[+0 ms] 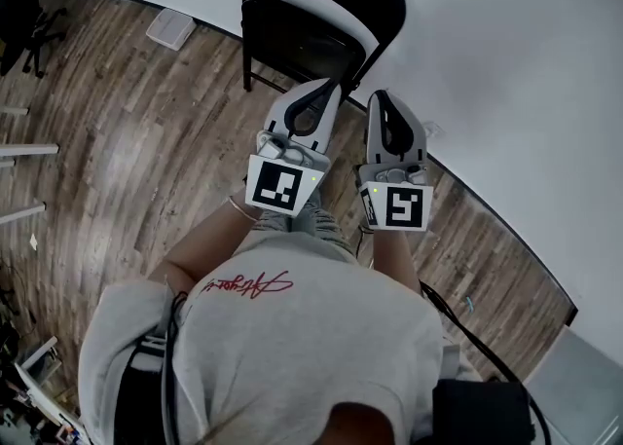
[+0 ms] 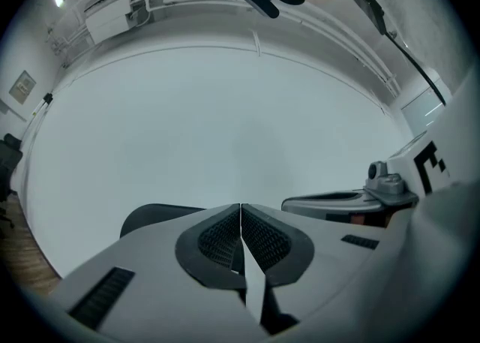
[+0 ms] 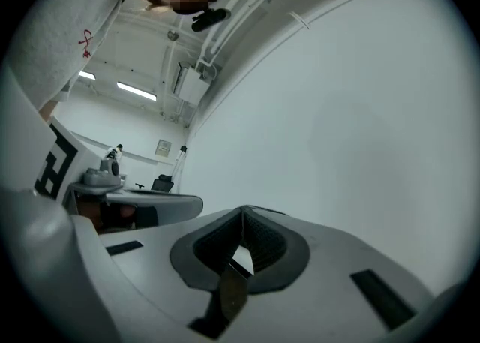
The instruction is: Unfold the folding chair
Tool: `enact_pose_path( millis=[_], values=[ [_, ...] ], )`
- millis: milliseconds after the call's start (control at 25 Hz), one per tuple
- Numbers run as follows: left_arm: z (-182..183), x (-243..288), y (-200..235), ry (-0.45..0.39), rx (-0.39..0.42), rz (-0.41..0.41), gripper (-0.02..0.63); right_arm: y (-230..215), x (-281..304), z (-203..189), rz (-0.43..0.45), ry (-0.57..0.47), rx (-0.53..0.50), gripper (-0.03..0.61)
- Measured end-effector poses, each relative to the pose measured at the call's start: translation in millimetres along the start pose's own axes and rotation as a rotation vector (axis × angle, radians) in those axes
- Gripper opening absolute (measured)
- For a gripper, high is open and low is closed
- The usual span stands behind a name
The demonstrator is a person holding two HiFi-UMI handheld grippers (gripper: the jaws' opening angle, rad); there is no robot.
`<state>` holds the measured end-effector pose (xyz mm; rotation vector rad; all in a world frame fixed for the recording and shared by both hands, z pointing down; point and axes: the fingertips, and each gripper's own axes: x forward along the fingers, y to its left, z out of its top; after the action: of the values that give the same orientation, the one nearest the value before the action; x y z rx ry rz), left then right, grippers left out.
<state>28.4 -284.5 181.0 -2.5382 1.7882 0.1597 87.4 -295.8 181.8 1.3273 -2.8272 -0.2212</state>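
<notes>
the folding chair [image 1: 321,15] stands in the head view, black and seemingly folded flat, upright against the white wall [image 1: 506,63] where it meets the wood floor [image 1: 146,141]. the left gripper [image 1: 329,85] and right gripper [image 1: 384,96] are held side by side in front of the person, noses aimed at the chair's lower half. whether either nose touches the frame is not clear from above. neither carries anything.

in the left gripper view the left gripper [image 2: 241,214] has its pads pressed together with nothing between them. a dark curved edge, probably the chair [image 2: 154,218], shows just past the left jaw, and beyond it only wall. the right gripper [image 2: 352,203] sits level alongside.

in the right gripper view the right gripper [image 3: 241,218] is likewise closed on nothing, facing bare wall, with the left gripper [image 3: 135,203] beside it.

the step in hand looks like the approach, so nothing is gripped yet. to do it well, both sets of jaws need to spread before they meet the frame. a sound plan is one gripper clamped on the top of the backrest to steady it, the other hooked on the seat's front edge to swing it down. the chair should first come off the wall so the rear legs have room. the smooth tube may slip, and the chair could tip sideways.
</notes>
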Motion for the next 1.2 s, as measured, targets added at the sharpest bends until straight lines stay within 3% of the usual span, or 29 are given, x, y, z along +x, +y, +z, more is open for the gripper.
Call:
enact_pose_path(
  millis=[80, 240, 320, 520, 640, 840, 1040, 1120, 1200],
  values=[
    [-17, 21, 0, 0.053, 0.028, -0.054, 0.017, -21, 15, -26, -0.023, 0.060, 0.001, 0.018],
    [-68, 69, 10, 0.232, 0.164, -0.245, 0.035, -55, 50, -71, -0.042, 0.159, 0.012, 0.045],
    [-99, 92, 23, 0.337, 0.254, -0.341, 0.228, -72, 67, -94, -0.059, 0.217, 0.036, 0.176],
    [-182, 138, 55, 0.601, 0.565, -0.607, 0.300, -115, 95, -146, -0.121, 0.314, 0.076, 0.203],
    [-235, 153, 76, 0.779, 0.735, -0.759, 0.302, -130, 114, -181, -0.129, 0.378, 0.099, 0.209],
    [-287, 168, 91, 0.950, 0.990, -0.939, 0.302, -131, 143, -213, -0.102, 0.432, 0.116, 0.216],
    [-320, 166, 94, 1.105, 1.125, -1.079, 0.276, -133, 156, -235, -0.119, 0.464, 0.150, 0.218],
    [-329, 167, 96, 1.117, 1.179, -1.103, 0.217, -134, 160, -238, -0.125, 0.468, 0.159, 0.217],
    [-330, 167, 95, 1.128, 1.169, -1.122, 0.213, -135, 164, -239, -0.130, 0.462, 0.162, 0.216]
  ],
)
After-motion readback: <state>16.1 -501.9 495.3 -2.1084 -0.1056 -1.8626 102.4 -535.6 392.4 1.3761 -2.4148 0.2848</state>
